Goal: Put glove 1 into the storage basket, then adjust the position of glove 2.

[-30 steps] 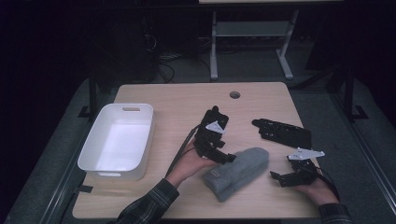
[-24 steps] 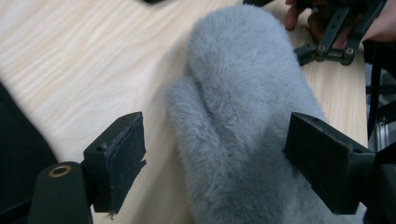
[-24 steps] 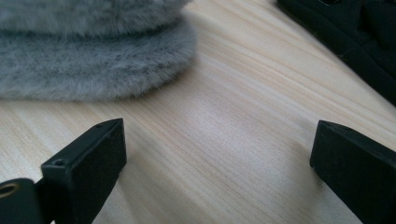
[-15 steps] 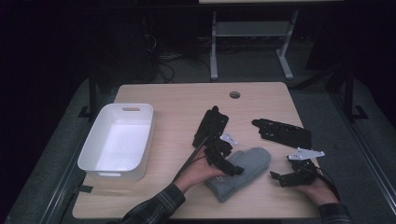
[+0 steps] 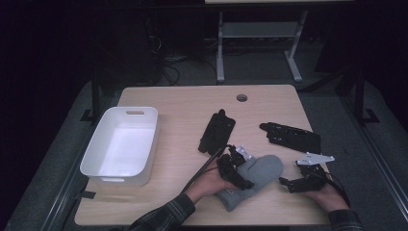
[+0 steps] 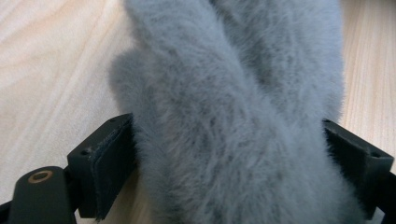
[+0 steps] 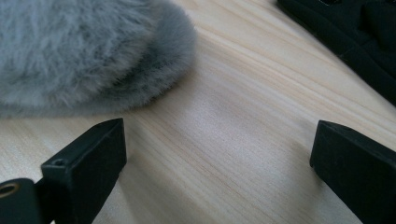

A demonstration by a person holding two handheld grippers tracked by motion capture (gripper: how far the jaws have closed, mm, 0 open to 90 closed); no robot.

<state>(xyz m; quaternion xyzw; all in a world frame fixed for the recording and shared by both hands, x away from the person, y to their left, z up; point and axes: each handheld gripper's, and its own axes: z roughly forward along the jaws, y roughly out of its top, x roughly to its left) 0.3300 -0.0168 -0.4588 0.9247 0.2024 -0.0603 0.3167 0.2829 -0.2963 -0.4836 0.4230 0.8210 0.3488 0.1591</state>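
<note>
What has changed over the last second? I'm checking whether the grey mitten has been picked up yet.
The left gripper has come down from the black glove onto the grey fluffy mitten. Its jaws have just been opening and now straddle the mitten, which fills the gap between the pads; it lies flat on the table, not lifted. The right gripper, the white bin and the other black glove stayed put.

No readable text, labels, brands or numbers in any view. Checked the white bin point(image 5: 120, 147) at left of the high view, the two black items point(image 5: 217, 132) point(image 5: 290, 137) mid-frame, the grey fuzzy mitten point(image 5: 255, 178) near the bottom: all bare. The grippers' black jaws carry no markings either.
</note>
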